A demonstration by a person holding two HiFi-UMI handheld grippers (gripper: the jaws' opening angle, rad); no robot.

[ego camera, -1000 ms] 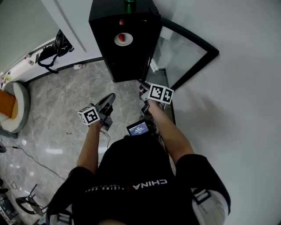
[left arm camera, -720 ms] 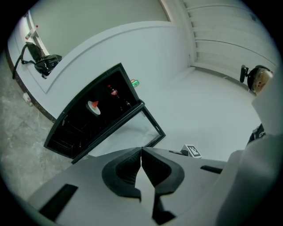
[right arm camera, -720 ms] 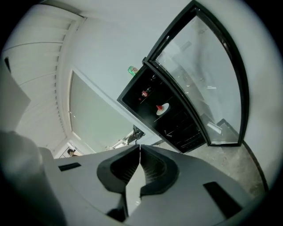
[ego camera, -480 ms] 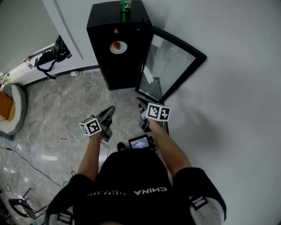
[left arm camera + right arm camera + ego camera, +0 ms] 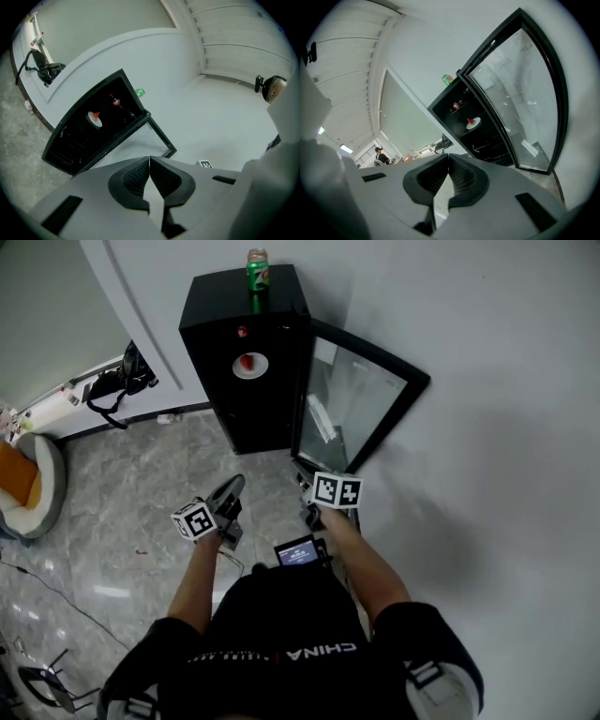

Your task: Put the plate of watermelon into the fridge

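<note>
Watermelon plate inside open fridge; left tongs, right tongs closed, empty.

Head view looks down; gripper views upward; fridge shared.

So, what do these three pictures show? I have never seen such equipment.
There is no robot: a person holds a two-jaw gripper in each hand. One picture comes from a camera on the head, looking down; the other two from cameras on the grippers. The left gripper and the right gripper are both shut and empty. Ahead stands a black fridge with its glass door open. The plate of watermelon sits on a shelf inside; a green can stands on top.
</note>
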